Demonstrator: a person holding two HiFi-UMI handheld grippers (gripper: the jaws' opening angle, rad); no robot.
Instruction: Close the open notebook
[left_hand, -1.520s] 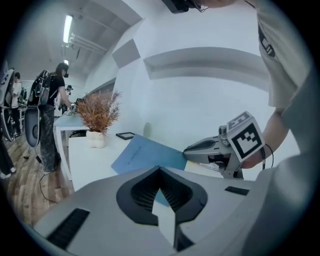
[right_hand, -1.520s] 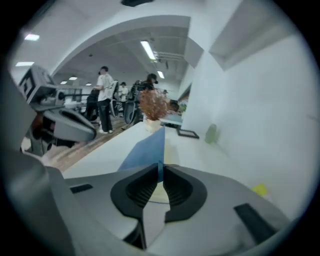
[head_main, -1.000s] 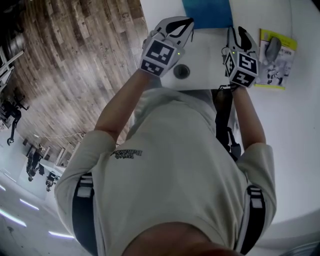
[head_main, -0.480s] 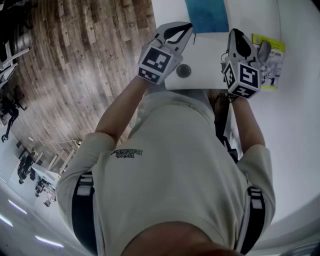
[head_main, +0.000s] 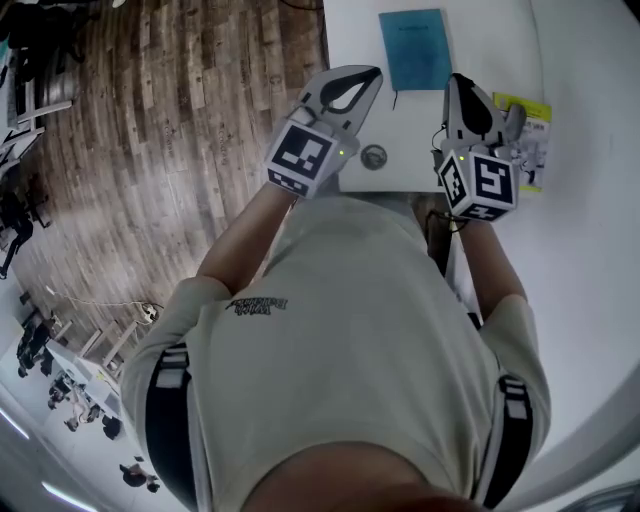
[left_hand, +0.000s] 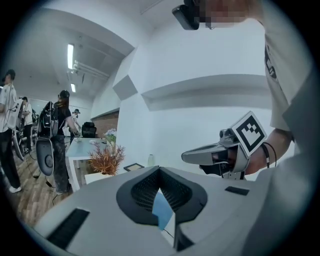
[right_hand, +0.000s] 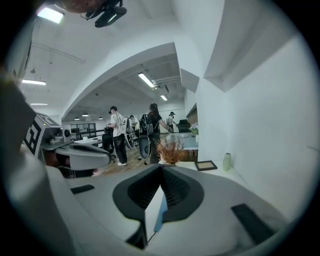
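White table (head_main: 480, 40) ran out ahead of me, and the notebook (head_main: 414, 48) lay on it at the far end, blue cover up and, as far as I could judge, shut. A second earlier only its near edge had shown past my grippers, which were then low over the table. Both had since come up and back towards my chest, so the whole cover was in sight with nothing touching it. My left gripper (head_main: 368, 76) had its jaws pressed together on nothing. My right gripper (head_main: 458, 84), spread a second before, had drawn its jaws together too, and nothing was between them. I took that to mean the closing was done and I was clear of it. Beside the right gripper lay a yellow booklet (head_main: 532, 135), and near the table's edge was a small grey disc (head_main: 373, 156). Only the head view gave the notebook whole. Each gripper view caught no more than a blue sliver through the slit of its jaws, but they showed the room instead: people standing, a dried plant (left_hand: 106, 159), a picture frame (right_hand: 205, 165) and a little bottle (right_hand: 227, 161).
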